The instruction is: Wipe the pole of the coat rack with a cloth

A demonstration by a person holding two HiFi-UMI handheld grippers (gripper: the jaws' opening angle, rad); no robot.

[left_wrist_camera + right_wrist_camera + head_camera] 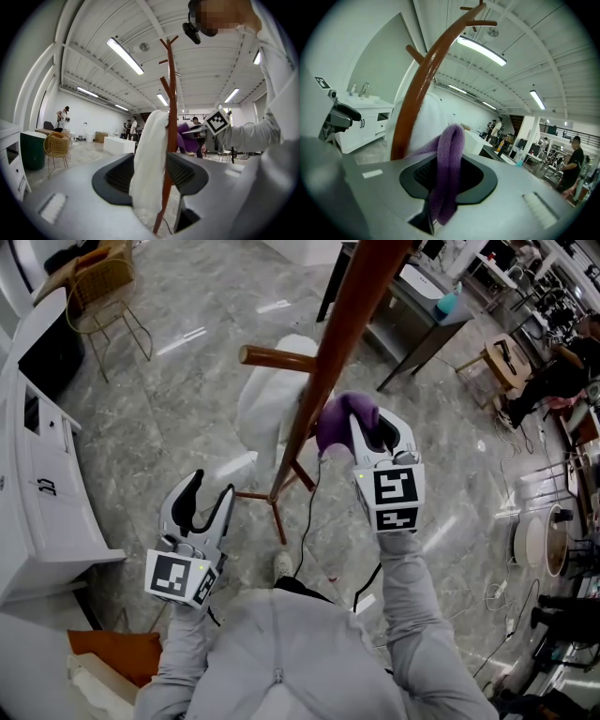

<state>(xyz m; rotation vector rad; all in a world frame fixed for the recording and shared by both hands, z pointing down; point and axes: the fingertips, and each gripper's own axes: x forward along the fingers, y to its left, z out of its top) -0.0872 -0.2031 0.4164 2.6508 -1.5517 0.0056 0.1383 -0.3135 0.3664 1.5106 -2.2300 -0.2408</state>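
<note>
Right tool point(371, 435): clamped on folded purple cloth point(345, 418), just beside pole point(349, 320), mid-height | Left tool point(210, 498): jaws apart, empty, well clear | Handling: cloth soft, light, limp, so grip its bunched fold; pole stiff, smooth; rack likely tips if pushed hard.

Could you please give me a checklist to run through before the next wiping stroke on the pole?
1. Cloth clamped in right gripper: ok.
2. Cloth brought up to the pole: ok.
3. Cloth actually pressing on the pole: cannot tell.
4. Left gripper open, empty and away from the pole: ok.
5. Stroke path free: not ok, a white garment hangs against the pole just below the cloth.
</note>
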